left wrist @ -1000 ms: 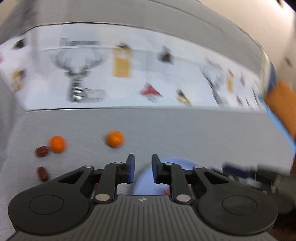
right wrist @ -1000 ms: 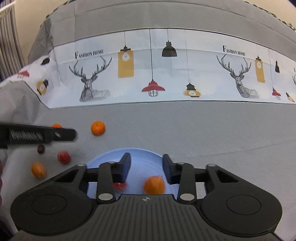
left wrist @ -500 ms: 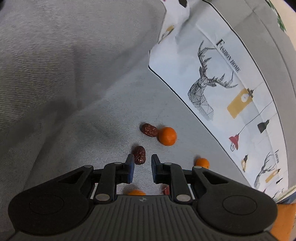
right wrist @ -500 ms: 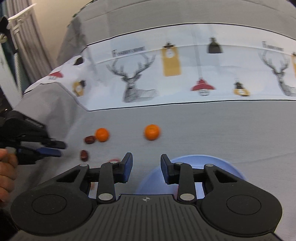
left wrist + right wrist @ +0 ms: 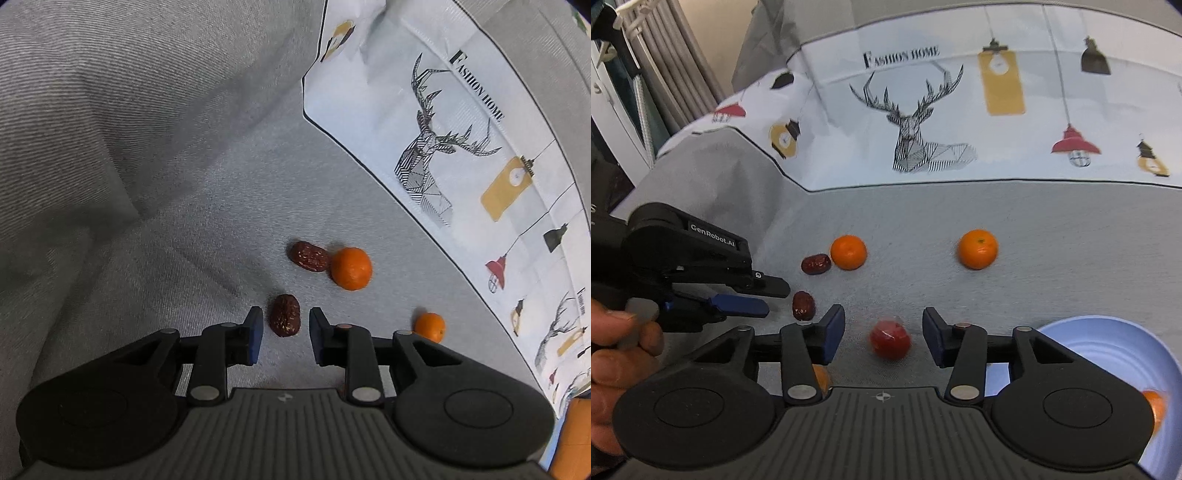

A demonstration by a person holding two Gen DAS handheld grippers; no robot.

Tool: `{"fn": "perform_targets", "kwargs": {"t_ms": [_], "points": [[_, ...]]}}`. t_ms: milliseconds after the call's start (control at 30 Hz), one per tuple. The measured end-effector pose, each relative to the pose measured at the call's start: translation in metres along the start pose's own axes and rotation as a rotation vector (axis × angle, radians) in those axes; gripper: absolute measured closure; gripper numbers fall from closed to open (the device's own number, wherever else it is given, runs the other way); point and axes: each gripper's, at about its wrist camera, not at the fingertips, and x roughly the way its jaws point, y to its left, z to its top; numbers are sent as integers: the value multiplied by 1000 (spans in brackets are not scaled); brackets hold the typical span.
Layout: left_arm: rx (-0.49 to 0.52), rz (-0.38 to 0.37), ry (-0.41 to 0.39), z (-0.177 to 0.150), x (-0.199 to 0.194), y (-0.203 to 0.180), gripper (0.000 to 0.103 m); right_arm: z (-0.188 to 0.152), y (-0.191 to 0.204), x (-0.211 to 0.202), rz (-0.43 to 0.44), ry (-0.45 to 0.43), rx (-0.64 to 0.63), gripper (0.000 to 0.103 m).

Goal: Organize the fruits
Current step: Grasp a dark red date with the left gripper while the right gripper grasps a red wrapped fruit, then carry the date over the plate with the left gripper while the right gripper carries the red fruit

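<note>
On the grey cloth lie two dark red dates and several oranges. My left gripper (image 5: 285, 332) is open, its fingers on either side of the near date (image 5: 284, 315), just short of it. A second date (image 5: 308, 256) touches an orange (image 5: 351, 268); a smaller-looking orange (image 5: 429, 327) lies right. My right gripper (image 5: 883, 338) is open with a small red fruit (image 5: 890, 339) between its fingers. The right wrist view shows the left gripper (image 5: 764, 295), the near date (image 5: 803, 305), two oranges (image 5: 848, 252) (image 5: 977, 248) and the blue plate (image 5: 1108, 339) with an orange (image 5: 1154, 406) in it.
A white printed band with deer and lamps (image 5: 923, 122) crosses the cloth behind the fruit. The cloth rises in folds at left (image 5: 92, 129). Another orange (image 5: 822, 378) shows partly behind my right gripper's left finger. Curtains (image 5: 665, 66) hang at far left.
Both views have swung left. My left gripper has come closer to the near date, now between its fingertips. My right gripper has opened wider and moved from the plate to over the red fruit.
</note>
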Motion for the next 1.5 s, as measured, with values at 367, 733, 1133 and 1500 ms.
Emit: {"fn": "perform_targets", "kwargs": {"t_ms": [367,733,1133,1500], "points": [[58,63,32,-1,24,-13,73,-6,8,49,-75,144,-40,51],[169,124,28,-9,37,-24,78,-8,10,47,-87,136,-91,71],[196,50,-73,-28,-6,-26,81,4,0,-31,-95,-83,-82,72],[496,-90,-309,-99,-79,-77,81,-7,-41,-161,-199,-242,22,72]]}}
